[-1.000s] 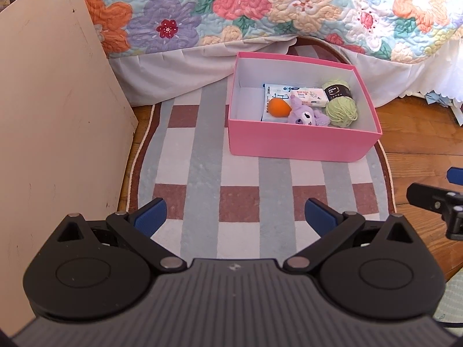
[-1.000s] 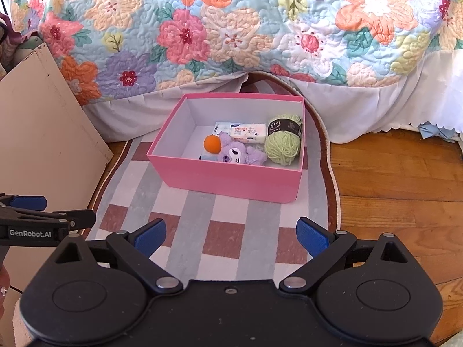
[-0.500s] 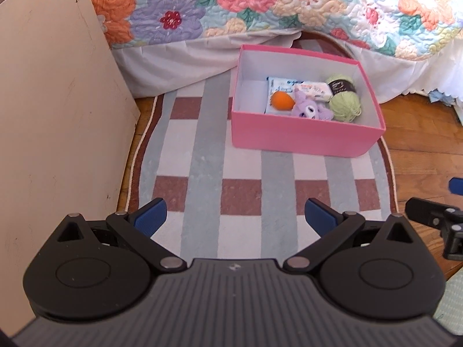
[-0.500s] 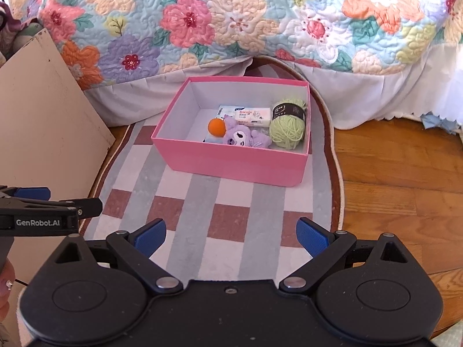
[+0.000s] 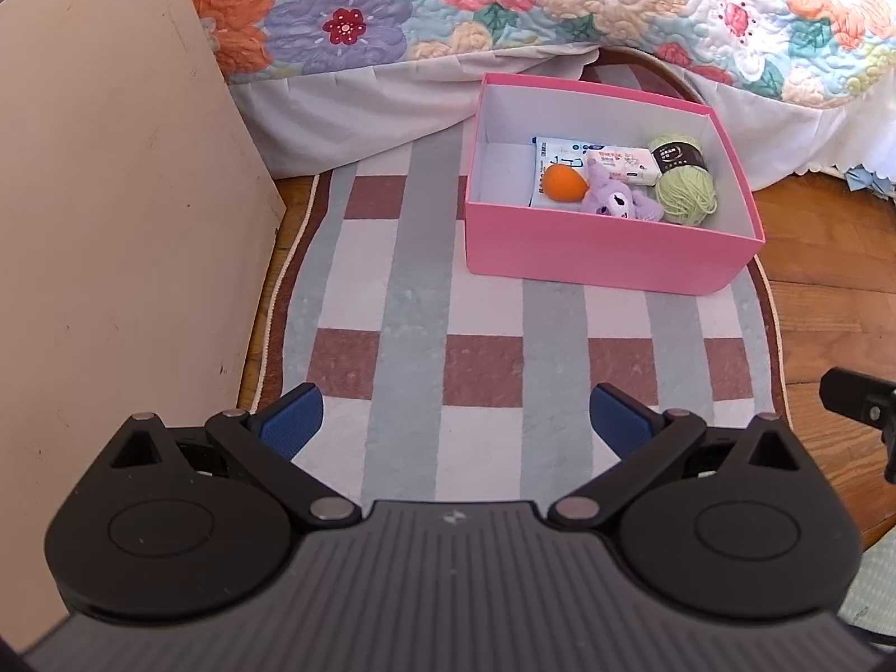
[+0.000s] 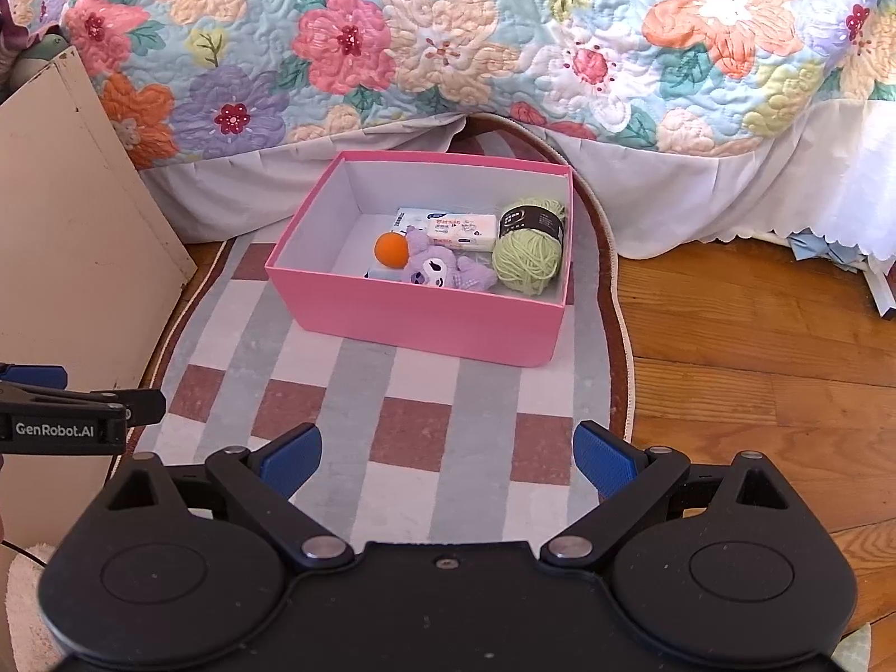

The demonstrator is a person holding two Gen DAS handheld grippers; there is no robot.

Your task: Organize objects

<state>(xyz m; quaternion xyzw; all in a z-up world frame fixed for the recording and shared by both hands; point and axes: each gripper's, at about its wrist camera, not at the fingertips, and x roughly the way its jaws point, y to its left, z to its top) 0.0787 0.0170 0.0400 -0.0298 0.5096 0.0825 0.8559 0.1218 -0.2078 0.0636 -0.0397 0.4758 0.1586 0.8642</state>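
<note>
Sitting on the checked rug (image 5: 448, 302) right by the flowery quilt (image 6: 448, 28) is the pink box (image 6: 425, 319), and everything's already inside it: an orange ball (image 6: 391, 250), a purple plush toy (image 6: 442, 271), a green yarn ball (image 6: 529, 255) on the right end, and a couple of wipe packets (image 6: 462, 228) behind the toy. Left half of the box floor is bare. Both tongs are spread wide with nothing between them, the left tongs (image 5: 453, 420) and right tongs (image 6: 447, 451) both hanging over the near end of the rug, well apart from the box. A beige board (image 5: 112, 213) leans on the left, wood floor (image 6: 756, 347) on the right.
</note>
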